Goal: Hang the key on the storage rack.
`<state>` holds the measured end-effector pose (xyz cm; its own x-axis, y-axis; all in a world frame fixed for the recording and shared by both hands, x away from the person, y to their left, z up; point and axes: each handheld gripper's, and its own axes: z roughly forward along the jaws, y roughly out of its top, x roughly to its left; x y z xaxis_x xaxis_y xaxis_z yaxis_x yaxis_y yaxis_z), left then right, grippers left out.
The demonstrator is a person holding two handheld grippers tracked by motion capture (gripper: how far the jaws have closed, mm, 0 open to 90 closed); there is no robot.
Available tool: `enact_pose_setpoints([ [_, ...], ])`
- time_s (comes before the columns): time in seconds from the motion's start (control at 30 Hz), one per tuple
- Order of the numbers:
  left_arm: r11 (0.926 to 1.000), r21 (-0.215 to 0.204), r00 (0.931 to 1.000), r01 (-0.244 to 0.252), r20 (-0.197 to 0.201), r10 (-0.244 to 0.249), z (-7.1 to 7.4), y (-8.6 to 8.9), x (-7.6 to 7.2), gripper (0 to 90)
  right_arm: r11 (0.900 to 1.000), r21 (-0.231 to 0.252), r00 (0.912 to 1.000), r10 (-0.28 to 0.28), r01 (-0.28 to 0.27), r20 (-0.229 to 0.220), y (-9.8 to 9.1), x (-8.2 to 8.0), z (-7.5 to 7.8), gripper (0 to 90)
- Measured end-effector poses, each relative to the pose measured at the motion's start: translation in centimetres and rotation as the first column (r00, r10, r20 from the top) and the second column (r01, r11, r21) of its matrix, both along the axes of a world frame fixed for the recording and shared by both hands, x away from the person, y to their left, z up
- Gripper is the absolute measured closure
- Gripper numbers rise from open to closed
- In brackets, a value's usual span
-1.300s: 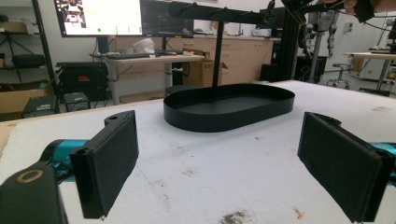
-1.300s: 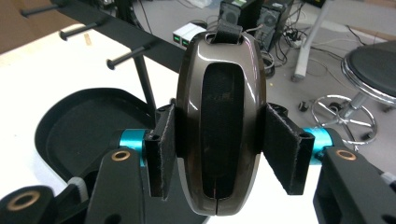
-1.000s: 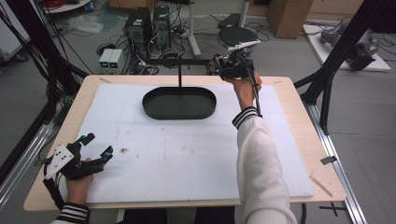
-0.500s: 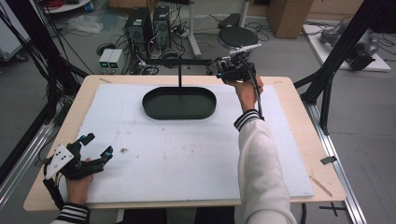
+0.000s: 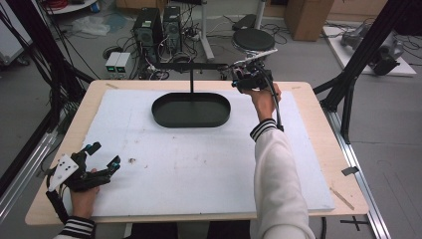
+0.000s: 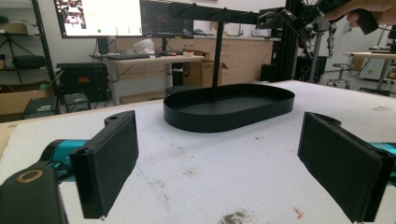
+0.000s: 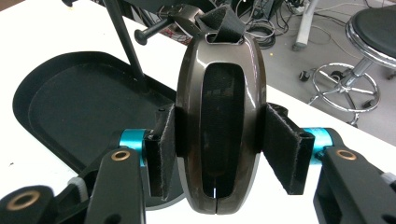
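In the right gripper view, a glossy dark brown oval case (image 7: 219, 84) with a black fabric loop (image 7: 223, 23) at its top stands upright between my right gripper's (image 7: 219, 149) pads, which are shut on its sides. The loop sits by the peg (image 7: 149, 29) at the end of the stand's bar; I cannot tell whether it hangs on it. In the high view, the right gripper (image 5: 245, 75) is raised at the right end of the bar (image 5: 191, 65), above the black oval tray (image 5: 164, 121). My left gripper (image 5: 105, 154) rests open and empty at the front left, facing the tray (image 6: 224, 122).
The stand's post (image 5: 191, 79) rises from the back of the tray. A white foam sheet (image 5: 199, 164) covers the wooden table. Small dark specks (image 5: 132, 160) lie on the foam near the left gripper. A stool (image 5: 254, 39), computers and cables are on the floor beyond.
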<state>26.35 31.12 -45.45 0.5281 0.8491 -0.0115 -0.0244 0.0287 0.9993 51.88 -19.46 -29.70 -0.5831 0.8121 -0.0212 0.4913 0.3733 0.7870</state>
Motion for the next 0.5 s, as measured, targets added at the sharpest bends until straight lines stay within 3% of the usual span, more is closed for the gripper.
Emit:
enact_pose_setpoints([
  [0.5,1.0,0.0,1.0,0.0,0.001,0.0,0.0,0.0,0.0,12.8,0.9999,-0.011,0.9986,0.005,-0.006,-0.052,0.1,0.5,-1.1,47.9],
])
